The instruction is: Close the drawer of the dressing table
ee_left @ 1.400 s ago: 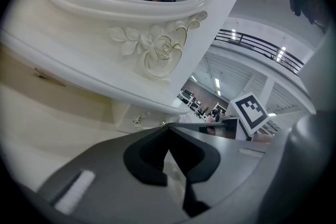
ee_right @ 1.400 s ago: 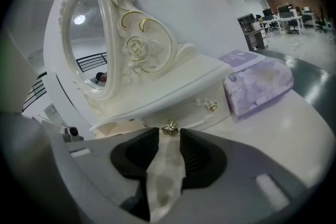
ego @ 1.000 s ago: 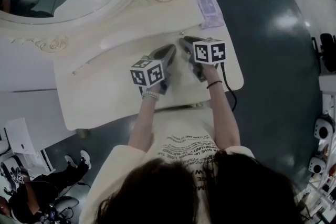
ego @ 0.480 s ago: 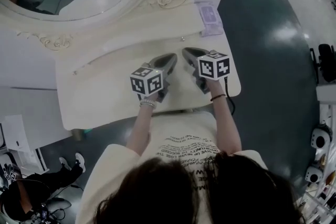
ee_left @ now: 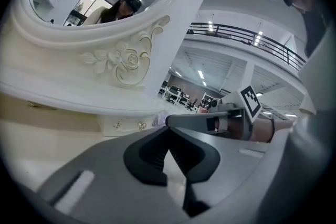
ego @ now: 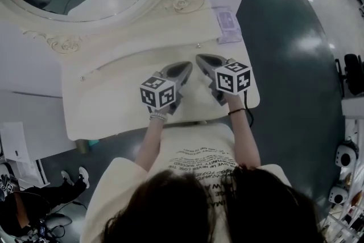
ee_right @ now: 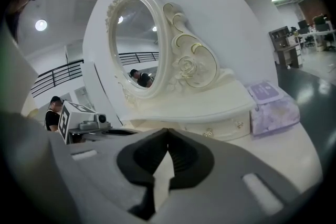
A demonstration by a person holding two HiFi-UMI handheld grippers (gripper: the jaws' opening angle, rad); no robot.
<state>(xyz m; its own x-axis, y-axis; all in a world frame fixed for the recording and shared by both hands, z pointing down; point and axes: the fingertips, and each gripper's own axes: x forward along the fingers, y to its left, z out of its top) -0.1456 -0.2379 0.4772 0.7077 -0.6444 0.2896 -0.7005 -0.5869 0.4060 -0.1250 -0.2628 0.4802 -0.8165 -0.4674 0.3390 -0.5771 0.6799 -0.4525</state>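
Over the dressing table [ego: 108, 105], your left gripper [ego: 185, 67] is closed, empty; at its 3 o'clock, your right gripper [ego: 200, 60] has just closed empty.

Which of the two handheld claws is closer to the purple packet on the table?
The right gripper: the purple packet lies just beyond its closed tip, while the left gripper sits on its far side, farther away.

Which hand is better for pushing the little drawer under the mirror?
Probably the right hand-held gripper: its shut tips sit nearest the small drawer and point at it. The left hand-held gripper sits slightly further back.
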